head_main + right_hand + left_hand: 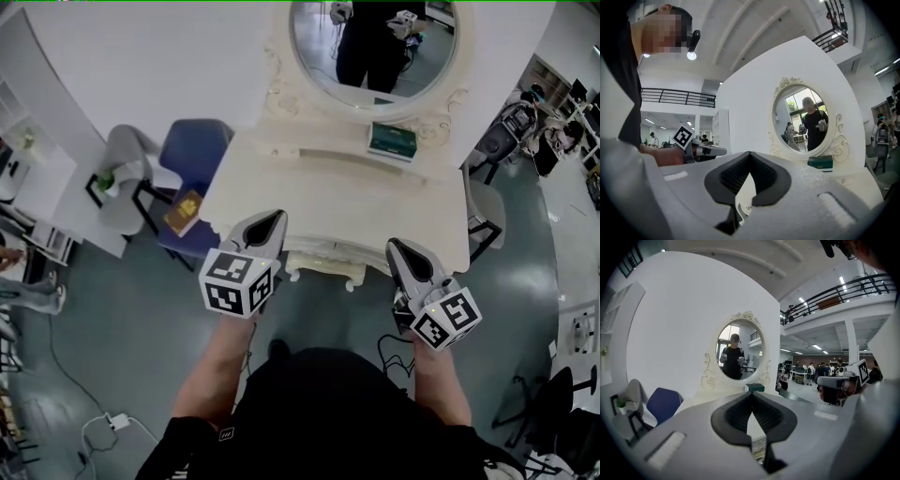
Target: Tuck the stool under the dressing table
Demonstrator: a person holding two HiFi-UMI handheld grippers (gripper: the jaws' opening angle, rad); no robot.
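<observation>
The cream dressing table [272,178] with an oval mirror [373,42] stands against the white wall. A carved cream piece [323,267] shows under its front edge; I cannot tell whether it is the stool or the table's apron. My left gripper [274,218] hovers over the table's front left part, shut and empty. My right gripper [395,247] is level with it at the front right, also shut with nothing in it. In the left gripper view the left gripper [751,395] points at the mirror [736,352]. The right gripper [749,155] does the same.
A green box [392,141] lies on the table's raised shelf below the mirror. A blue chair [192,150] with a brown book [185,211] stands left of the table, a grey chair [127,173] beyond it. Cables [103,427] run over the floor at the lower left.
</observation>
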